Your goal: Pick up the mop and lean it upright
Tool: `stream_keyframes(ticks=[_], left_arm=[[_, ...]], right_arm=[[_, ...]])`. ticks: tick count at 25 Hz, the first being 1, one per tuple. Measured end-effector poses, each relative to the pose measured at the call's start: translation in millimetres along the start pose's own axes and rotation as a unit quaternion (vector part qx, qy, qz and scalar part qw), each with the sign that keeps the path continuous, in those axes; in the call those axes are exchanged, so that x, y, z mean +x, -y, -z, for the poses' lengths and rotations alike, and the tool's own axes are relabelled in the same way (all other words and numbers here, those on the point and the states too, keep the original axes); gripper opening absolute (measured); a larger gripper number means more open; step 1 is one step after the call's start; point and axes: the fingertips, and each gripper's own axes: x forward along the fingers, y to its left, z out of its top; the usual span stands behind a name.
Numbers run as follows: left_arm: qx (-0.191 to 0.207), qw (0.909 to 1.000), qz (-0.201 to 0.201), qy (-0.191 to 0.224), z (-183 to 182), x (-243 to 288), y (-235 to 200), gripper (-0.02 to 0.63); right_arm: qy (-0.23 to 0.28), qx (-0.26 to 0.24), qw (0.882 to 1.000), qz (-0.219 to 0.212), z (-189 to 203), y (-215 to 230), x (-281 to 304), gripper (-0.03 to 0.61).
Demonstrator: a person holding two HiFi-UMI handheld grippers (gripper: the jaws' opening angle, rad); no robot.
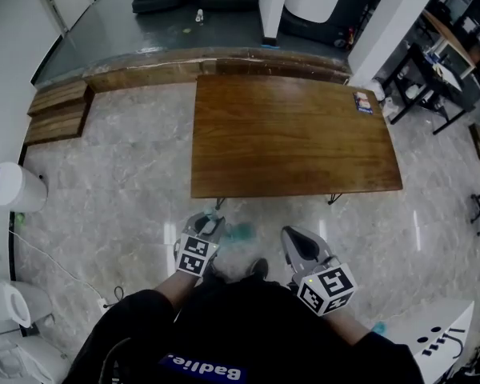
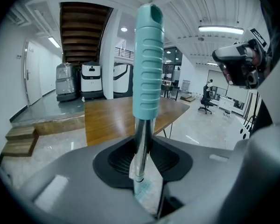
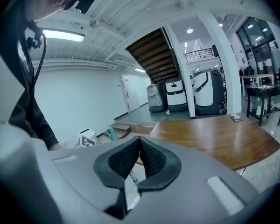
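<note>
The mop (image 2: 147, 64) clamped in the left gripper (image 2: 139, 160)
Its chrome pole is pinched between the pads, teal grip upright above them; the mop's head is hidden below. The right gripper (image 3: 139, 141) alongside is closed on nothing.

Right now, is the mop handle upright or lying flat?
Upright: the left gripper is shut on the mop handle, whose chrome shaft rises vertically between its jaws, teal grip on top.

Teal-gripped chrome mop (image 2: 148, 64), brown woodgrain table (image 1: 292, 134), grey marbled floor (image 1: 128, 190).
</note>
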Motion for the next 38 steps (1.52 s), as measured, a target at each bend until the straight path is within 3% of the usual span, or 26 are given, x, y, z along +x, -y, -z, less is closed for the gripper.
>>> stream_keyframes(ticks=[13, 24, 38], left_arm=[[0.006, 0.9973, -0.051, 0.053, -28, -64, -48, 0.121], [-0.002, 0.9930, -0.098, 0.066, -27, -106, -113, 0.121], [0.003, 0.9897, -0.109, 0.093, -34, -137, -176, 0.121]], right_arm=[[0.016, -0.020, 0.998, -0.050, -16, -43, 35, 0.008], [0.016, -0.023, 0.997, -0.078, -17, -78, 67, 0.008], [0.010, -0.025, 0.997, -0.077, -13, -123, 104, 0.008]])
